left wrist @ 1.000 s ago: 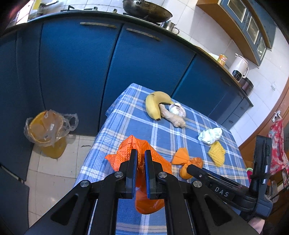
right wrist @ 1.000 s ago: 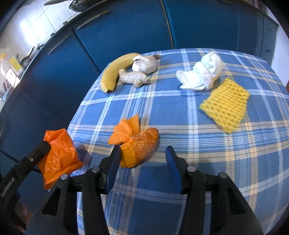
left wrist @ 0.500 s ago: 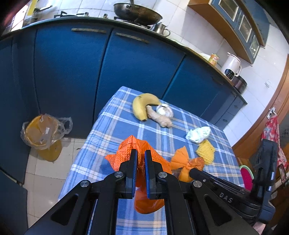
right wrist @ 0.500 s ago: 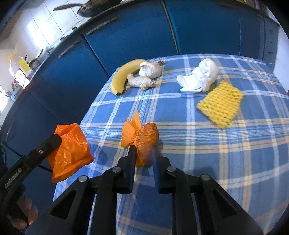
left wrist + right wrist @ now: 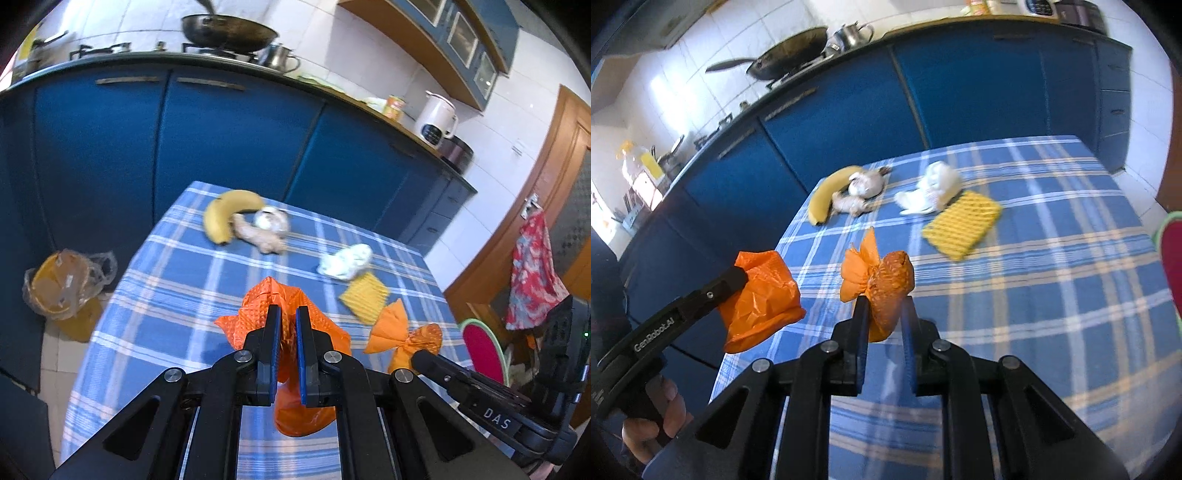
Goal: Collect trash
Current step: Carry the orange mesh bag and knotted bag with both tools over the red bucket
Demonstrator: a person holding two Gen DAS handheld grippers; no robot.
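Observation:
My left gripper [image 5: 288, 310] is shut on a crumpled orange plastic bag [image 5: 303, 417], which hangs above the near part of the blue plaid table [image 5: 177, 280]. In the right wrist view the same bag [image 5: 764, 295] shows at the left, pinched in the left gripper [image 5: 738, 277]. My right gripper [image 5: 883, 301] is shut on an orange tied bundle [image 5: 890, 273], held just off the cloth. A white crumpled tissue [image 5: 934, 188] and a yellow foam net [image 5: 962, 225] lie further back on the table.
A banana [image 5: 221, 218], ginger [image 5: 258, 236] and garlic [image 5: 271, 219] lie at the table's far side. A yellow bin lined with a clear bag [image 5: 62, 284] stands on the floor to the left. Blue cabinets [image 5: 221, 140] run behind. A red chair [image 5: 480, 347] is at the right.
The right gripper's jaws closed on the orange bundle and raised it off the cloth. Both grippers rose and drew back from the table. The left kept its bag.

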